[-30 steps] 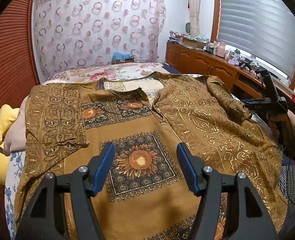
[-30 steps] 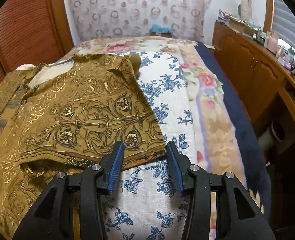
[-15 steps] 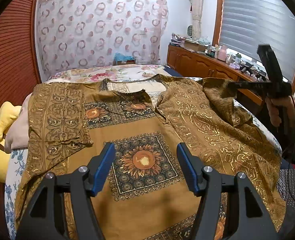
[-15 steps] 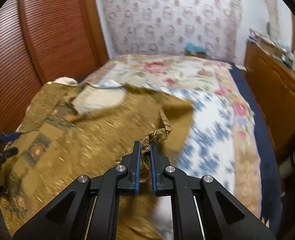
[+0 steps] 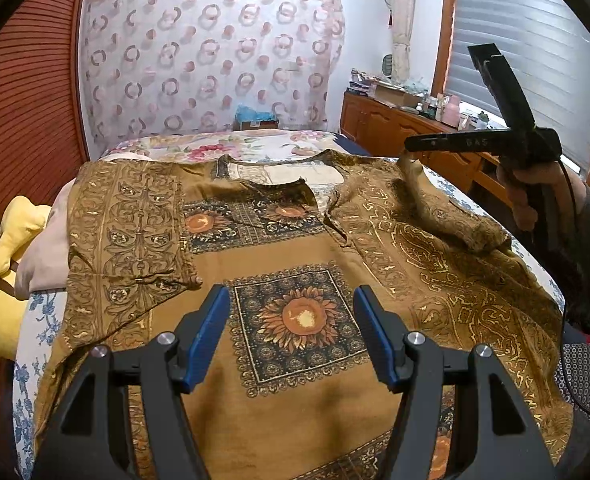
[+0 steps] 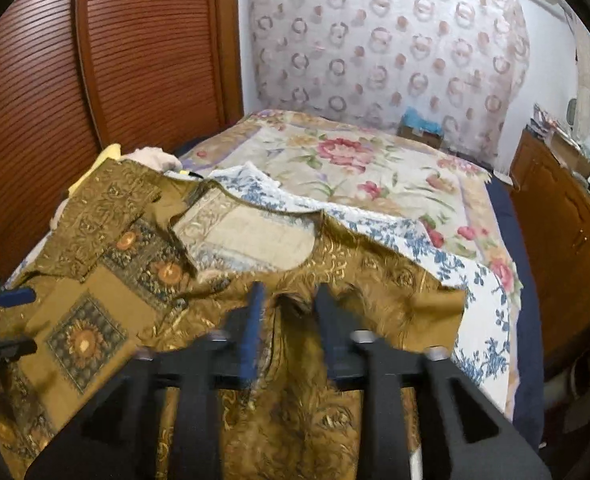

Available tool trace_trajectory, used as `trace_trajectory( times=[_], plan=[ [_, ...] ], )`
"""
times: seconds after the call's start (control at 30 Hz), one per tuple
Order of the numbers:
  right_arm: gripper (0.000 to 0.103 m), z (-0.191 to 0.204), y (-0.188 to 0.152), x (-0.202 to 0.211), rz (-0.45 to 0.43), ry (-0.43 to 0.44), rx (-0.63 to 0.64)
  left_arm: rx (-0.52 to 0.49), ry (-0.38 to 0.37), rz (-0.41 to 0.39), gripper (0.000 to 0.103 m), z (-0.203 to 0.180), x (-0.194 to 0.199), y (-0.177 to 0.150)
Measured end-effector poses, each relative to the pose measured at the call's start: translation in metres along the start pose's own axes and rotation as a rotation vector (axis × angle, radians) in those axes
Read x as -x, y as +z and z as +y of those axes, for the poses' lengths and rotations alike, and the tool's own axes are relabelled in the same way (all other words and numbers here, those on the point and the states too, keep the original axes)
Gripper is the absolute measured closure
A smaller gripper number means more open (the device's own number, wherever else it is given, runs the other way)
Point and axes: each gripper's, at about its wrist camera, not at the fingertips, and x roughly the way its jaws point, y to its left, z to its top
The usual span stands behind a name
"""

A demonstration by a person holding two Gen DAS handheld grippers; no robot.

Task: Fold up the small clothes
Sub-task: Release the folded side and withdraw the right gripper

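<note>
A brown and gold patterned tunic [image 5: 295, 248] lies spread on the bed, its left sleeve folded in over the body. My left gripper [image 5: 291, 336] is open and empty, hovering above the sunflower square near the hem. My right gripper [image 6: 287, 320] is open over the tunic's right sleeve [image 6: 375, 300], its fingers blurred; cloth shows between the jaws. In the left wrist view the right gripper [image 5: 409, 148] is raised above the right shoulder with the sleeve [image 5: 435, 208] hanging just below its tip.
The bed has a blue-flowered white sheet [image 6: 479, 280] and a rose-patterned cover [image 6: 355, 160]. A yellow pillow [image 5: 3, 280] lies at the left edge. Wooden cabinets [image 5: 395, 128] stand to the right, a slatted wooden wardrobe [image 6: 95, 60] to the left.
My right gripper closed on the right sleeve, lifted it and carried it left over the tunic, then opened its jaws. My left gripper stayed open and hardly moved.
</note>
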Motion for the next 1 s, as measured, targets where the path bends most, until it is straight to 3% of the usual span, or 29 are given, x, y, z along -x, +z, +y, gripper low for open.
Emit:
trace_trajectory(
  times=[0.03,0.17,0.33,0.57,0.8,1.0],
  plan=[
    [0.059,-0.002,0.001,0.001,-0.004,-0.004,-0.005,0.001,0.001,0.000,0.040,0.002,0.000,0.000],
    [0.058,-0.018,-0.006,0.005,0.004,-0.065,-0.025,0.003,0.015,-0.002,0.040,0.008,0.001,0.003],
    [0.058,-0.048,-0.032,-0.005,0.078,-0.137,-0.053,0.004,0.055,-0.006,0.040,0.027,-0.001,0.011],
    [0.058,-0.078,-0.068,-0.030,0.163,-0.161,-0.118,0.011,0.094,-0.019,0.040,0.065,-0.003,0.030],
    [0.058,-0.089,-0.081,-0.038,0.162,-0.148,-0.164,0.040,0.163,-0.016,0.040,0.111,-0.010,0.052],
    [0.057,-0.085,-0.085,-0.036,0.128,-0.165,-0.161,0.073,0.230,0.040,0.040,0.154,-0.036,0.064]
  ],
)
